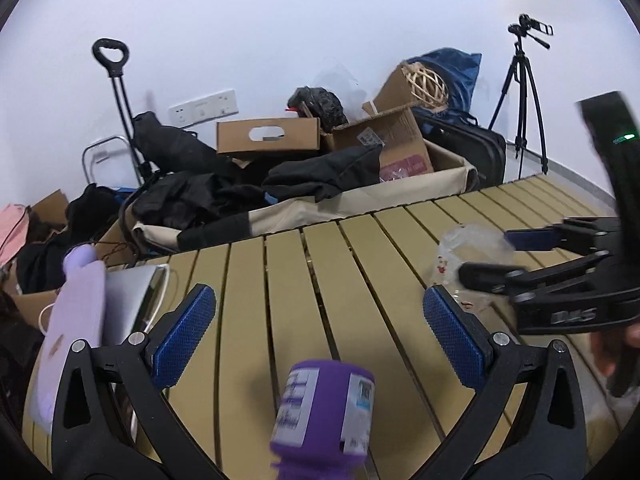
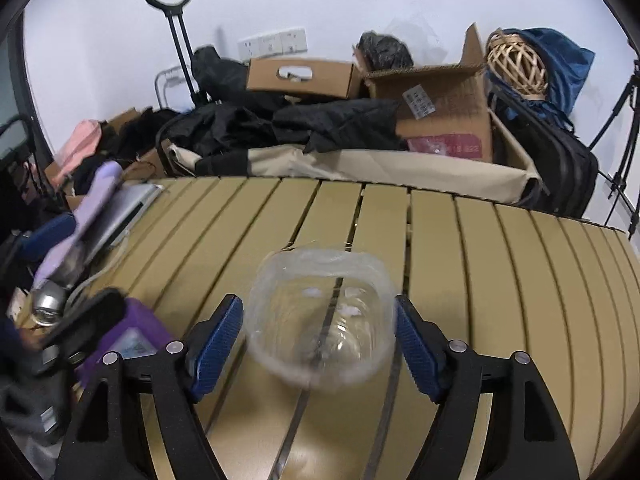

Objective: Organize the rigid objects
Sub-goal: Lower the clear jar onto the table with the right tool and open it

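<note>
A purple bottle (image 1: 324,412) with a white label lies on the slatted table between and just behind my left gripper's (image 1: 320,340) wide-open blue pads; the pads do not touch it. It also shows at the left of the right wrist view (image 2: 132,336). A clear plastic container (image 2: 320,320) sits between my right gripper's (image 2: 318,344) open blue pads; I cannot tell whether they touch it. In the left wrist view the container (image 1: 468,256) sits at the right, with the right gripper (image 1: 500,256) around it.
A lilac case (image 1: 76,320) and a silver laptop (image 1: 128,300) lie at the table's left edge. A metal can (image 2: 46,306) is beside them. Behind the slatted table (image 1: 280,280) stand cardboard boxes (image 1: 268,134), black clothes, a trolley and a tripod (image 1: 520,92).
</note>
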